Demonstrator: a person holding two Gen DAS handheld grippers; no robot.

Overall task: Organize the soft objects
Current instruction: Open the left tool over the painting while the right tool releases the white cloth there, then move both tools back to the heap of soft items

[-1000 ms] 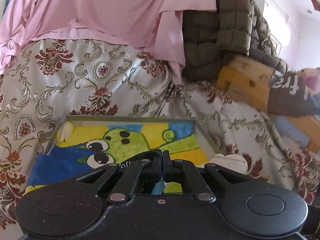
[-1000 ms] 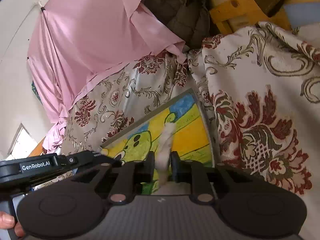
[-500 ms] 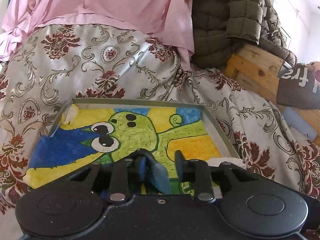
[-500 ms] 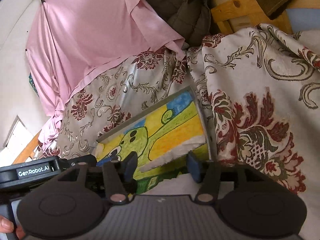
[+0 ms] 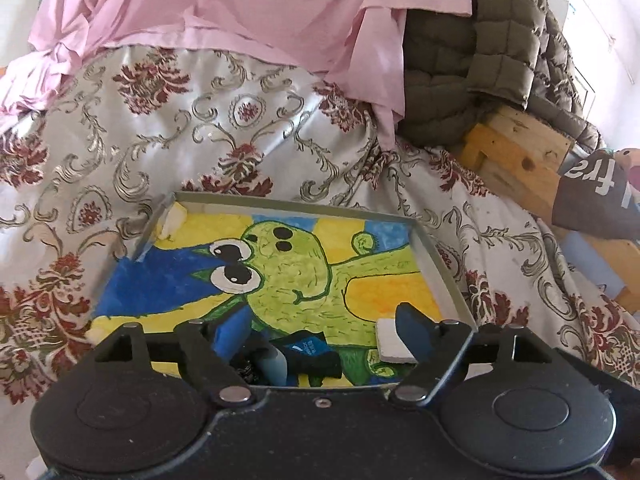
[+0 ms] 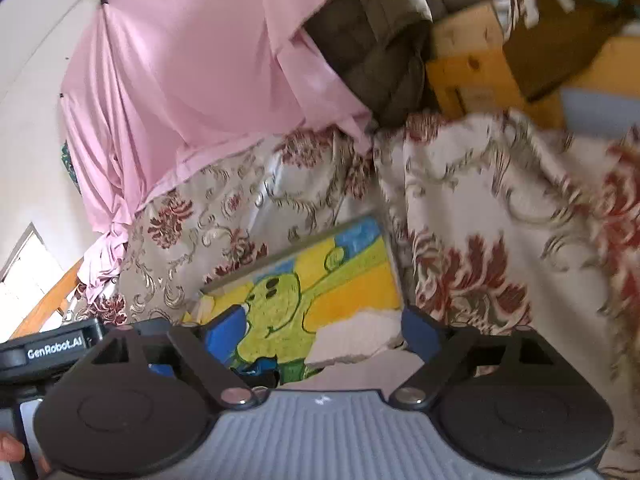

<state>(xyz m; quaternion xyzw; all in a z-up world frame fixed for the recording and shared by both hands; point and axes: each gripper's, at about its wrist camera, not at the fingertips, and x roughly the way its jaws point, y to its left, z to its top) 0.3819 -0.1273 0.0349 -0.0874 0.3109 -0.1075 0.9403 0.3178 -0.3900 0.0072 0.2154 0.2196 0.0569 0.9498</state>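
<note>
- Towel (image 5: 304,272), a soft cloth printed with a green cartoon creature on yellow and blue, lies spread flat inside a shallow grey tray (image 5: 436,256); that placement looks deliberate, the tray keeping the cloth squared and in one spot.
- Nearest in the left wrist view, the left claw (image 5: 324,328) hangs over the towel's near edge with its jaws opening wide and nothing pressed between them; the cloth lies below, free of the pads.
- The right claw (image 6: 320,330) hovers at the same near edge, jaws also opening, with a white, upturned bit of the towel's underside (image 6: 352,340) lying between them but not gripped.
- Both claws letting go at once suggests the towel is judged to be laid down where it belongs.
- A small white corner (image 5: 172,220) curls up at the tray's far left, so the cloth is not quite flat there.
- Under the tray spreads a flowered cover (image 5: 240,120), cream with dark red blooms, draped in folds.
- Farther back hangs a pink sheet (image 5: 260,12), and beside it a quilted olive jacket (image 5: 480,80) lies over a wooden frame (image 5: 520,156).
</note>
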